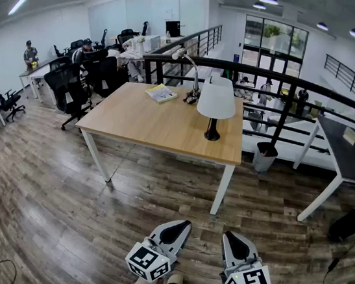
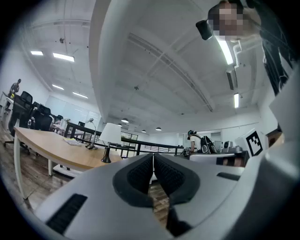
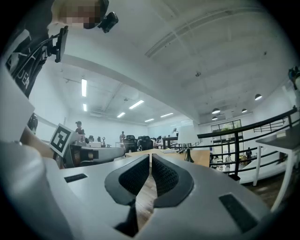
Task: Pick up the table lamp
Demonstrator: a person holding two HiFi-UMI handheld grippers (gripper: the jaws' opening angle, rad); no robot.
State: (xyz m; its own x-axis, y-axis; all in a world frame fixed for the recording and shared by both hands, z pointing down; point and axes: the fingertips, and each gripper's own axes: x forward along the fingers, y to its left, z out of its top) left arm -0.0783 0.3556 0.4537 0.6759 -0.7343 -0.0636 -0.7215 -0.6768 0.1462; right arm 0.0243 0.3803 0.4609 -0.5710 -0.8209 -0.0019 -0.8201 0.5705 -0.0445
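The table lamp [image 1: 216, 104], a white shade on a thin black stem and round black base, stands upright near the right end of the wooden table [image 1: 141, 123]. It shows small and far off as the lamp [image 2: 109, 140] in the left gripper view and the lamp [image 3: 188, 143] in the right gripper view. My left gripper [image 1: 181, 224] and right gripper [image 1: 228, 236] hang low over the floor, well short of the table. Both are shut with nothing between the pads.
A book [image 1: 161, 93] and a slim desk lamp [image 1: 190, 74] sit at the table's far edge. A black railing [image 1: 272, 76] runs behind it, a bin [image 1: 265, 158] stands at its right end. Office chairs [image 1: 67, 86] crowd the left, a dark desk [image 1: 349, 152] the right.
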